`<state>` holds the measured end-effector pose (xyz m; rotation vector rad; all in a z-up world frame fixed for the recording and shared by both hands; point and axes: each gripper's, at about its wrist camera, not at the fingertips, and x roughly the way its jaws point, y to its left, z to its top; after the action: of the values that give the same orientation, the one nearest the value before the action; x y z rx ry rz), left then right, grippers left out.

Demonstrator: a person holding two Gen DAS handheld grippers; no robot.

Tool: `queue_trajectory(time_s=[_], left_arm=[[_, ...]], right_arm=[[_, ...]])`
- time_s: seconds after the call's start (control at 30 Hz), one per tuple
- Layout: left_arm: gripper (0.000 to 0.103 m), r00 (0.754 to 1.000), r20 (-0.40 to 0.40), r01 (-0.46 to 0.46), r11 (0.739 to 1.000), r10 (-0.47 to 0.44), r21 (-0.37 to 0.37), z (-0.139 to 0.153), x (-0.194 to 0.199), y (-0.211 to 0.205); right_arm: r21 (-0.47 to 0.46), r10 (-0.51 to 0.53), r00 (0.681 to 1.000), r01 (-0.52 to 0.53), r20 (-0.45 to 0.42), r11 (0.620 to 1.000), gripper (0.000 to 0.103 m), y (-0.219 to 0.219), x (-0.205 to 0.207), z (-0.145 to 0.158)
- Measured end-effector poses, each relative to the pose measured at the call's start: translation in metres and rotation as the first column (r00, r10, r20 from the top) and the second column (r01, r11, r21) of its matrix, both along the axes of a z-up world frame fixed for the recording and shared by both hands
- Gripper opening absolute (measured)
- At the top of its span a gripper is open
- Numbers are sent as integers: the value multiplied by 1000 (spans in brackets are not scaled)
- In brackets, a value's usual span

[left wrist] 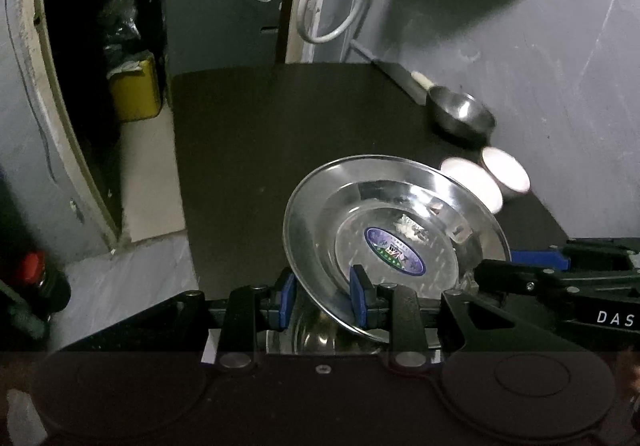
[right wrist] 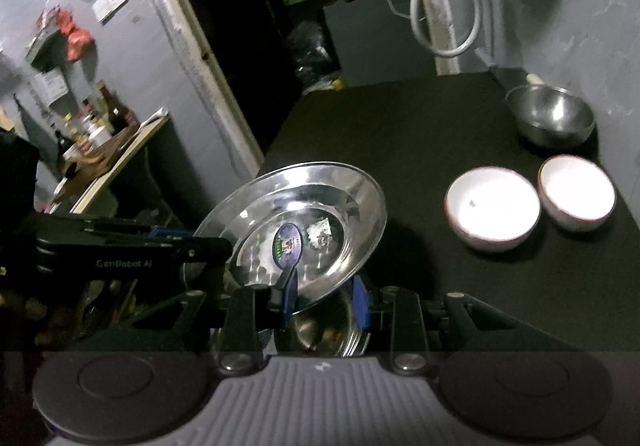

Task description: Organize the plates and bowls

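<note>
A stack of steel plates (left wrist: pixel 396 222) (right wrist: pixel 304 222), the top one bearing a blue oval sticker, hangs tilted above the dark table (left wrist: pixel 260 166) (right wrist: pixel 400 126). My left gripper (left wrist: pixel 323 300) is shut on its near rim, blue pads on either side. It shows as a black arm (right wrist: pixel 172 238) in the right wrist view. My right gripper (right wrist: pixel 324 298) is shut on the opposite rim, and its blue pad (left wrist: pixel 520 260) reaches in from the right. At the table's right side stand a steel bowl (left wrist: pixel 460 114) (right wrist: pixel 550 118) and two white bowls (left wrist: pixel 472 186) (right wrist: pixel 492 206), (left wrist: pixel 506 174) (right wrist: pixel 576 194).
The grey wall runs along the table's right edge behind the bowls. A white cable (left wrist: pixel 332 6) (right wrist: pixel 444 6) loops on the wall at the far end. A yellow container (left wrist: pixel 136 90) sits in the dark doorway to the left. A side counter (right wrist: pixel 120 150) carries several bottles.
</note>
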<state>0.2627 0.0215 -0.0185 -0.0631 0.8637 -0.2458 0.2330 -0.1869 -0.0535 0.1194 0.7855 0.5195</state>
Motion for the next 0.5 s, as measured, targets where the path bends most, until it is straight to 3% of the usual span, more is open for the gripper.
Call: queue_trajectory(time_s=[0.5], left_arm=[[33,996,-87,-21,1000,22,21,-12,-29,0]], right_arm=[[-30,71,994,-73,-82,997,34,8,-16,-7]])
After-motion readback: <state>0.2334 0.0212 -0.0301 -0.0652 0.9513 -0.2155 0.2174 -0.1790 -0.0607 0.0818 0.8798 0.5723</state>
